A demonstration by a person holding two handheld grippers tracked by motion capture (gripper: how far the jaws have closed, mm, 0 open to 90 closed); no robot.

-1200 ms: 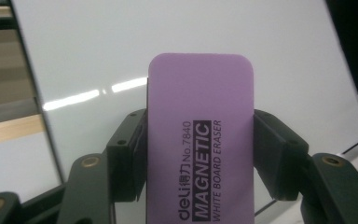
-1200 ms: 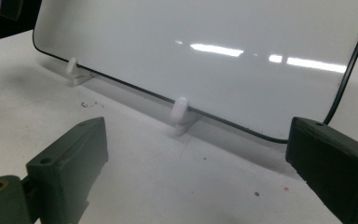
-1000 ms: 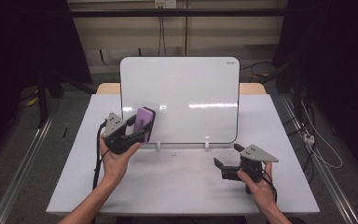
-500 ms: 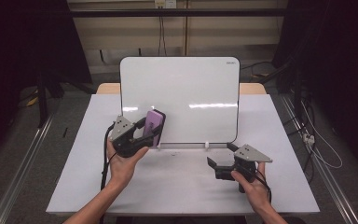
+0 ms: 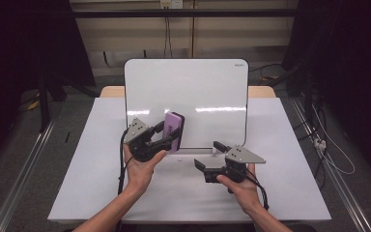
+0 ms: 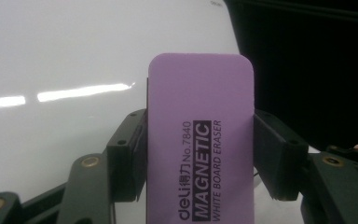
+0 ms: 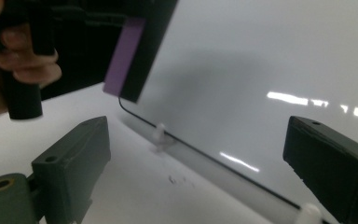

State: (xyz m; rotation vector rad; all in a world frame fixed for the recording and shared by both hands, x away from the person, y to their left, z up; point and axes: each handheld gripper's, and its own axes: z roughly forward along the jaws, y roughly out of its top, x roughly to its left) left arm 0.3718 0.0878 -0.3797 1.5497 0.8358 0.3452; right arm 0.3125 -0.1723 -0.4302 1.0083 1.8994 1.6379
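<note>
A purple magnetic whiteboard eraser (image 5: 174, 130) (image 6: 200, 140) stands upright between the jaws of my left gripper (image 5: 172, 137) (image 6: 200, 161), which is shut on it. The eraser is held close against the lower left part of the white whiteboard (image 5: 193, 92) (image 6: 65, 56) that stands upright on the table. My right gripper (image 5: 208, 155) (image 7: 196, 158) hovers low in front of the board's bottom edge, open with nothing between its jaws. In the right gripper view the eraser (image 7: 123, 51) shows edge-on with its black felt side toward the board (image 7: 270, 60).
The board rests on small white feet (image 7: 159, 135) on a white table (image 5: 92, 164). Dark floor, rails and cables surround the table. Bare tabletop lies to the left and right of the board.
My left gripper has carried the eraser rightward and closer to the board. My right gripper has shifted left and forward toward the board's bottom edge.
</note>
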